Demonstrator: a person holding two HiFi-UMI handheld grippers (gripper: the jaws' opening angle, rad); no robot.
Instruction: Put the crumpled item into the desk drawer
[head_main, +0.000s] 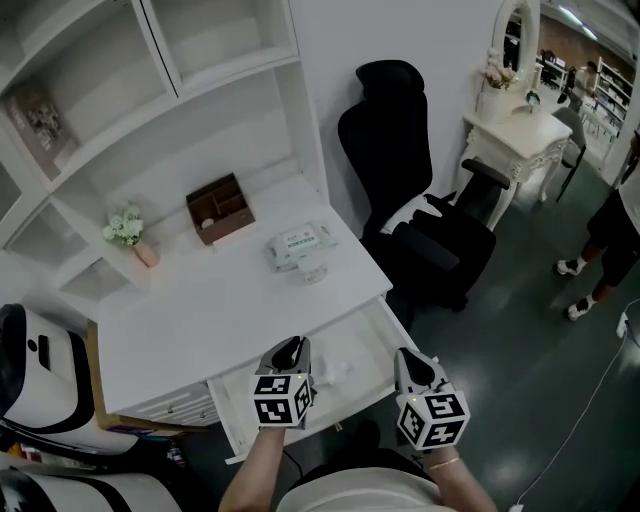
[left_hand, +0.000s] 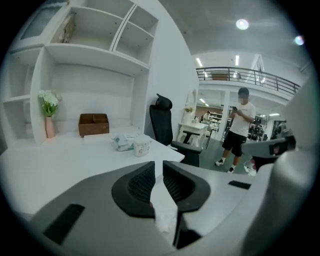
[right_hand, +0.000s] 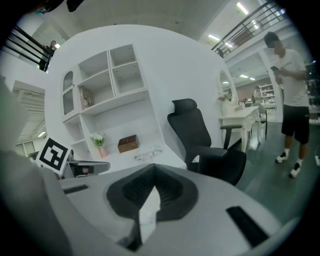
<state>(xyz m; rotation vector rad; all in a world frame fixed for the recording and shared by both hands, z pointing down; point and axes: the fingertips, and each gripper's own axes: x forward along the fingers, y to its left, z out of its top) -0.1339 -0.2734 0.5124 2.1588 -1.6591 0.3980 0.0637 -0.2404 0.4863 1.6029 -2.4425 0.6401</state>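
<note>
The desk drawer (head_main: 372, 348) stands pulled out below the white desk's front edge. In it lies a crumpled white item (head_main: 336, 372), free of both grippers. My left gripper (head_main: 292, 346) hovers over the drawer's left part, just left of the item. In the left gripper view its jaws (left_hand: 159, 165) stand a narrow gap apart with nothing pressed between them; a white crumpled patch (left_hand: 165, 218) shows low in the gap. My right gripper (head_main: 402, 356) hangs at the drawer's right end, and its tips (right_hand: 154, 170) meet with nothing held.
On the white desk (head_main: 220, 300) are a brown wooden box (head_main: 220, 208), a pack of wipes (head_main: 298, 243), a small cup (left_hand: 142, 145) and a vase of flowers (head_main: 130, 232). A black office chair (head_main: 420, 200) stands right of the desk. A person (left_hand: 241, 127) stands further right.
</note>
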